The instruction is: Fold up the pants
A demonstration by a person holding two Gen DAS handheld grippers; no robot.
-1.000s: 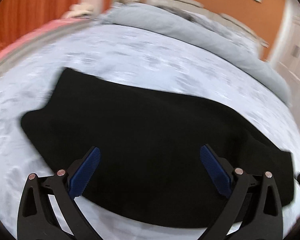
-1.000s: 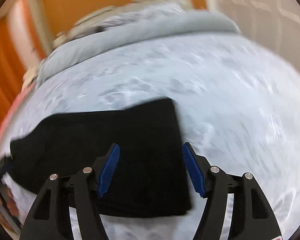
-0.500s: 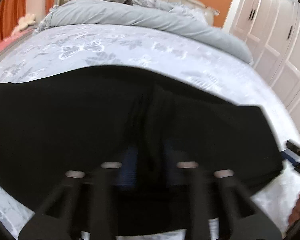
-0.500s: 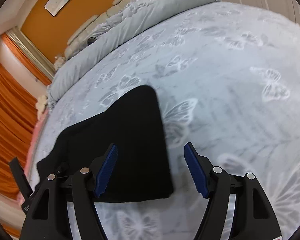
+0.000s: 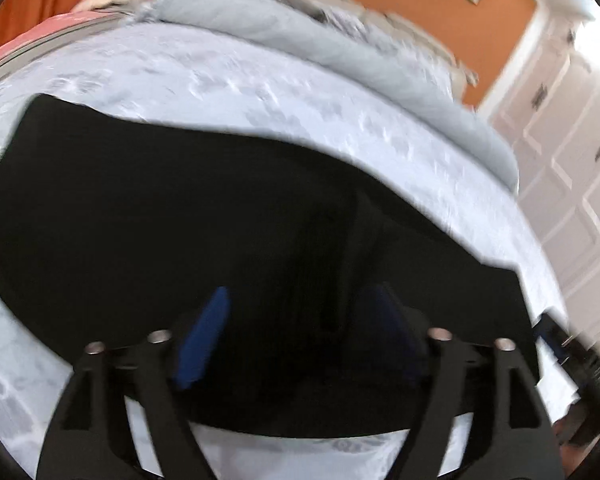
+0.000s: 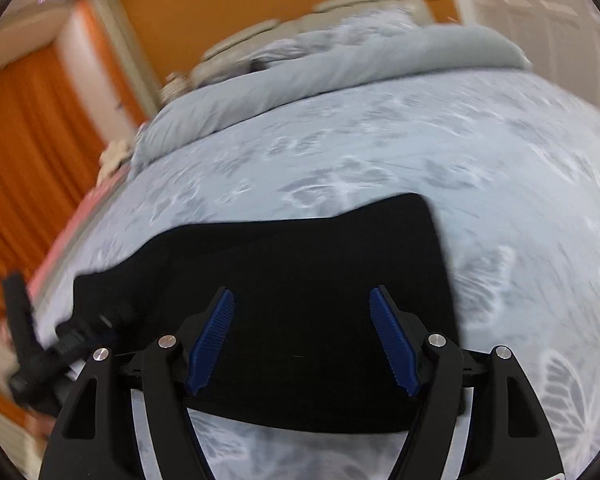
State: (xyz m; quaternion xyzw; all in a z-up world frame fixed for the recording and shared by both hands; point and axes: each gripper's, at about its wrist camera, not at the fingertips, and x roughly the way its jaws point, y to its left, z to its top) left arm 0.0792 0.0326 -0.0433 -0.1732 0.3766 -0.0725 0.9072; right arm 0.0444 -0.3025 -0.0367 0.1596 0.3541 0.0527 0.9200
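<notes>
Black pants (image 6: 308,280) lie partly folded on the bed (image 6: 500,160); both claws, left (image 5: 296,332) and right (image 6: 302,340), hover apart, needing a fresh edge grip.
</notes>
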